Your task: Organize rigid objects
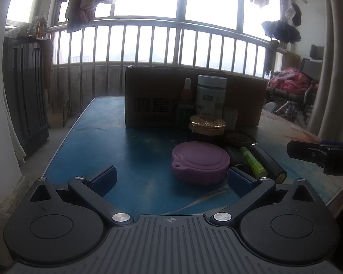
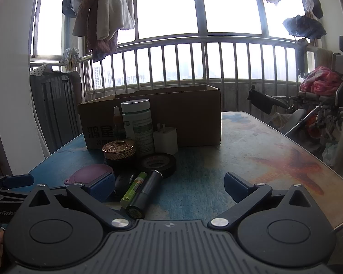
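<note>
A: Nearest to us is our left claw (image 1: 171,178), fingers spread wide and holding nothing, low over the blue desk (image 1: 98,141). The round purple case (image 1: 200,162) lies flat just ahead, toward one o'clock, close to the right finger.

B: Our right claw (image 2: 171,188) is just as wide and empty. Its left finger sits in front of that purple case (image 2: 89,174). At eleven o'clock from the gap lie the green tube (image 2: 133,189) and the black cylinder (image 2: 146,194), side by side and touching, ends pointing toward us.

A: Beyond them?

B: The roll of black tape (image 2: 159,164) lies flat at the far end of the cylinder. At its ten o'clock stands the dark jar with a gold lid (image 2: 119,151). Behind those stand the white bottle (image 2: 138,125), a small dropper bottle (image 2: 117,123) just left of it, and a white plug (image 2: 165,139) just right of it.

A: All of them stand in front of the open cardboard box (image 1: 157,96) at twelve o'clock, near its front wall. In our left view the right claw (image 1: 320,155) shows at three o'clock.
</note>
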A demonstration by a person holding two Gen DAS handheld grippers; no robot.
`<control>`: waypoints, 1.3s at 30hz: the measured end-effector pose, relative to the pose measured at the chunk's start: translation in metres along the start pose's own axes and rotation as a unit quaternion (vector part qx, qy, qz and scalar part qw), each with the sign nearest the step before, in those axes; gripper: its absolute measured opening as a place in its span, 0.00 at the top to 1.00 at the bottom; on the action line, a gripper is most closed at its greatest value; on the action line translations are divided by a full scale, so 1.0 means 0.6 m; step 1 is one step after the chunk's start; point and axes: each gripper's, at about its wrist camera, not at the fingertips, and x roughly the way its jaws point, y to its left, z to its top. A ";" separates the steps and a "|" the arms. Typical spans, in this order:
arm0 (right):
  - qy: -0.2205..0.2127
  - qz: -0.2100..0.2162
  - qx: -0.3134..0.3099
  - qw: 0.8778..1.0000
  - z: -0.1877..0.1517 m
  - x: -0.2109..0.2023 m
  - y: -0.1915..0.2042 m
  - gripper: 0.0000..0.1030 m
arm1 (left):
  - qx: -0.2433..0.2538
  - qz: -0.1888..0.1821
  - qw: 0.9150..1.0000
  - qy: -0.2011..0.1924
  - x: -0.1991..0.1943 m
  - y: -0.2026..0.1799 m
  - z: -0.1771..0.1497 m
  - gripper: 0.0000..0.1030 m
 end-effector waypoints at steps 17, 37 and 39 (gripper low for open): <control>0.001 -0.007 0.004 1.000 -0.001 0.001 -0.002 0.00 | 0.018 0.012 1.000 0.001 0.004 -0.005 -0.004 0.00; 0.021 -0.014 0.012 1.000 -0.003 0.010 -0.008 0.00 | 0.027 0.014 0.999 0.023 0.016 -0.011 -0.007 0.00; 0.026 -0.014 0.014 0.999 -0.001 0.013 -0.009 0.00 | 0.022 0.011 0.999 0.020 0.019 -0.013 -0.003 0.00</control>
